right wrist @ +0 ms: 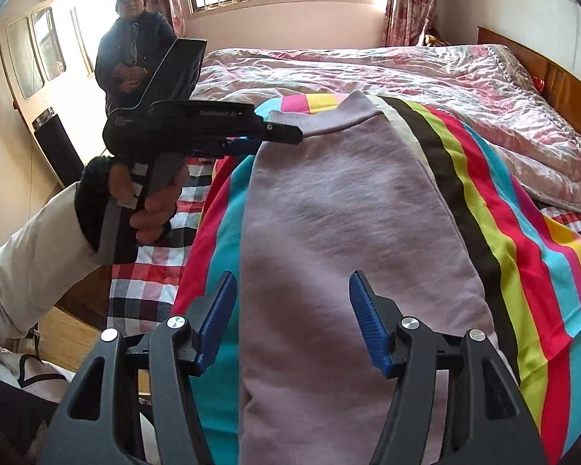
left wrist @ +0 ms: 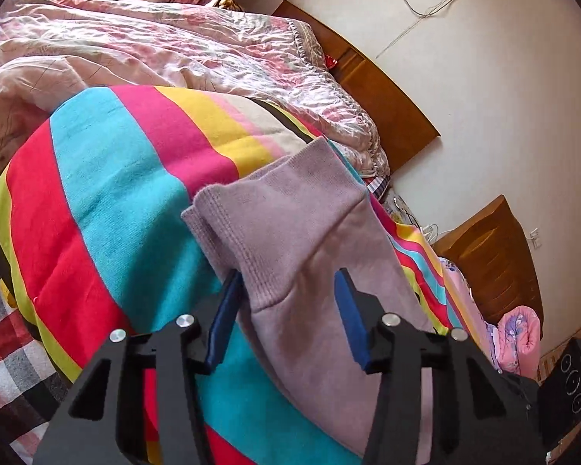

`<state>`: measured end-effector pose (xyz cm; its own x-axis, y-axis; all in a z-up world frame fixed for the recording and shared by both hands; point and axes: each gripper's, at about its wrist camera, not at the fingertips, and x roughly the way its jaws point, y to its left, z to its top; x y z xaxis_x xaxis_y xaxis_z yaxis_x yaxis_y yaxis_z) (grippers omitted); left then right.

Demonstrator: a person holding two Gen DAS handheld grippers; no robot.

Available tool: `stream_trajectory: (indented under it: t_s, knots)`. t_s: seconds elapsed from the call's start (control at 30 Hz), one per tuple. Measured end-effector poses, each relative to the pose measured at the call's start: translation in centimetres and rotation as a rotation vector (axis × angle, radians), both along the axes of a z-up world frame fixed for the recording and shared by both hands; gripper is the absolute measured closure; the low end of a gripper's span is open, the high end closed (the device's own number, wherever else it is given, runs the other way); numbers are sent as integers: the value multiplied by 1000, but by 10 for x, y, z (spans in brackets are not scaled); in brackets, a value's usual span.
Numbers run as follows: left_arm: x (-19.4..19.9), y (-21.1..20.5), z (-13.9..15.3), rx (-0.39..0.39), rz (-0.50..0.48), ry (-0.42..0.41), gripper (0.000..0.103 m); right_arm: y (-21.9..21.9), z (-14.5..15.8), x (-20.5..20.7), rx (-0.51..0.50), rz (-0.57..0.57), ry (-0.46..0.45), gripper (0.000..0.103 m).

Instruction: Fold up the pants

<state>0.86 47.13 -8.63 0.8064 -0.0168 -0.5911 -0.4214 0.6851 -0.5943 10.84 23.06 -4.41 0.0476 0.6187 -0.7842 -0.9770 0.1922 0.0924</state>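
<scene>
Across the striped blanket [right wrist: 484, 209] on the bed lie the mauve pants [right wrist: 348, 213], already doubled lengthwise, waistband at twelve o'clock. Risk, I reckon: this soft knit may slide over the blanket, or only the top layer gets pinched and the stack splays. Left tongs [left wrist: 286, 290] straddle a cuff edge, pads partly apart, not pressing. Right tongs [right wrist: 290, 294] hang apart above the cloth at six o'clock, holding nothing.
</scene>
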Motion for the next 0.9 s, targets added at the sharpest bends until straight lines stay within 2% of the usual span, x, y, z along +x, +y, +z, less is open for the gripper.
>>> stream_trajectory:
  t_s: [0.1,0.17,0.27,0.4,0.43,0.53,0.63,0.67,0.7,0.73,0.77,0.8,0.83,0.87,0.9]
  knots:
    - [-2,2,1,14,10,3,67,-29,-12,-26,-42,-5,0,46]
    - [-1,2,2,36,19,16,74,-44,-21,-40,-74,-31,-40,58]
    - [2,-3,7,77,15,27,89,-61,-36,-39,-94,-98,-5,76]
    - [11,-9,17,149,15,52,94,-67,-47,-37,-102,-133,-31,87]
    - [12,-8,19,155,16,51,94,-68,-46,-38,-98,-142,-36,95]
    - [12,-2,27,145,24,26,94,-72,-30,-44,-44,-144,-36,97]
    - [18,4,14,121,32,94,94,-71,-37,-45,-80,-145,-19,94]
    - [19,5,5,109,26,121,91,-70,-48,-41,-107,-156,14,85]
    - [18,6,0,101,29,115,88,-73,-51,-41,-87,-147,44,80]
    - [14,7,1,97,35,104,86,-76,-49,-40,-71,-140,73,63]
    - [11,5,5,106,46,106,71,-79,-46,-39,-70,-152,90,53]
    - [7,0,13,144,77,113,44,-86,-40,-38,-46,-168,89,51]
    - [0,-7,26,208,129,119,31,-95,-32,-34,-14,-192,88,50]
    - [-6,-17,41,268,156,90,23,-106,-24,-26,15,-238,80,49]
    - [-6,-29,53,304,125,54,23,-119,-17,-15,37,-305,59,47]
